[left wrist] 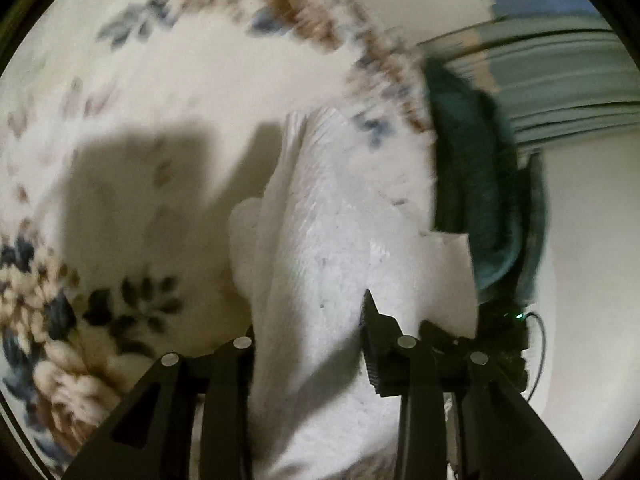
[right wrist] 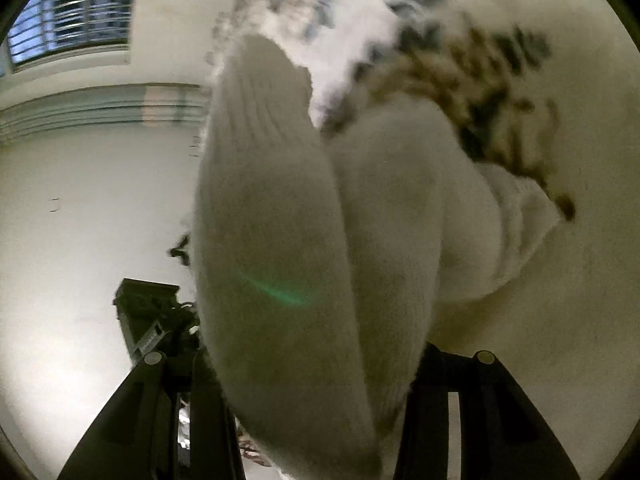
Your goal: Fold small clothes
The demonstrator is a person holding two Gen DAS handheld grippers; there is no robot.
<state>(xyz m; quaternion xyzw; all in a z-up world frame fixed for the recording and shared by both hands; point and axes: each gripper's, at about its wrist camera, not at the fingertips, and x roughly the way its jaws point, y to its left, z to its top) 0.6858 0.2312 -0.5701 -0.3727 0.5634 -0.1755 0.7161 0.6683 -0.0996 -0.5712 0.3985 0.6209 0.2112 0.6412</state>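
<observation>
Both grippers work over my floral blanket [left wrist: 120, 80]. Left gripper [left wrist: 308, 344] has its jaws standing apart around the white sock [left wrist: 320, 240], which drapes up off the blanket, so I cannot tell if it pinches. Right gripper [right wrist: 316, 364] shows the same sock [right wrist: 272, 220] between its fingers, grip unclear. A dark green cloth [left wrist: 476, 184] sits beside the sock. I judge I'm mid-fold; next I should lay it flat
</observation>
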